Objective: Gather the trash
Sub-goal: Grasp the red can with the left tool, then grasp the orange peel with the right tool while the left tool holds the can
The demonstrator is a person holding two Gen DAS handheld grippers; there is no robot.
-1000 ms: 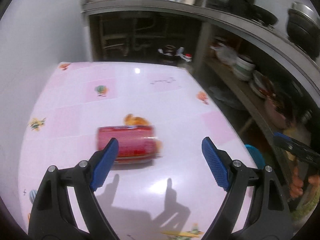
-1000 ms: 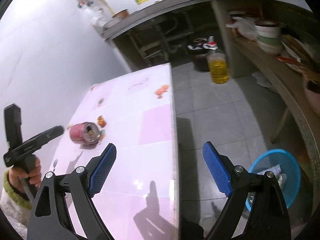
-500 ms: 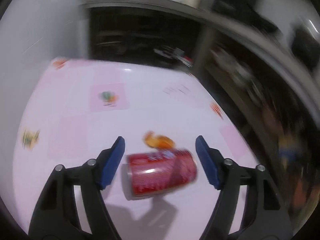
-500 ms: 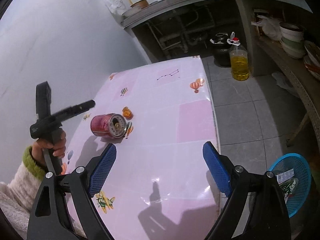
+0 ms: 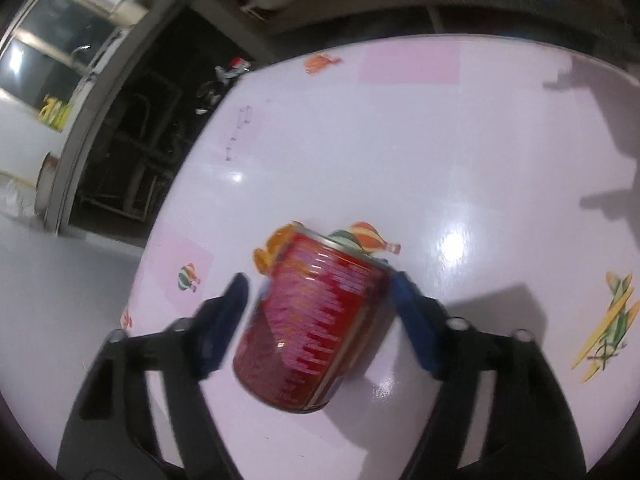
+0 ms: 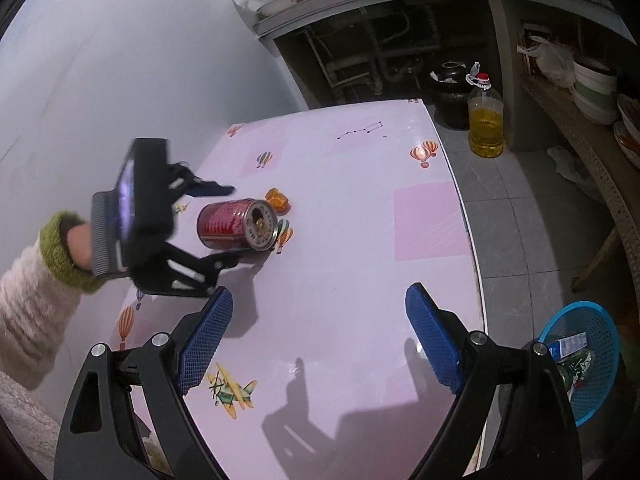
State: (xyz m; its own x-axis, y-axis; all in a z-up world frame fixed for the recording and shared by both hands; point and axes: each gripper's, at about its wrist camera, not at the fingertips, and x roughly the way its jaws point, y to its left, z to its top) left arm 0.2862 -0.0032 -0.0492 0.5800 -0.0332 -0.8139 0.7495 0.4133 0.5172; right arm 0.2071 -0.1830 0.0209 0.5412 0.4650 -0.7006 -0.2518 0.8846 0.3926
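Note:
A red tin can (image 5: 316,320) lies on its side on the pink table (image 5: 400,152), its open end facing right in the right wrist view (image 6: 236,224). My left gripper (image 5: 320,320) straddles the can with its blue pads on both sides; the right pad seems to touch it, and a narrow gap shows at the left pad. It also shows from outside in the right wrist view (image 6: 224,220). An orange scrap (image 6: 278,199) lies just behind the can. My right gripper (image 6: 320,344) is open and empty above the table's near part.
A blue mesh basket (image 6: 580,352) with some trash stands on the tiled floor right of the table. An oil bottle (image 6: 486,120) and a dark jar (image 6: 450,92) stand on the floor beyond the table's far end. Shelves with bowls run along the right.
My left gripper has moved in around the can and its jaws have narrowed. The camera has rolled. My right gripper has shifted left over the table.

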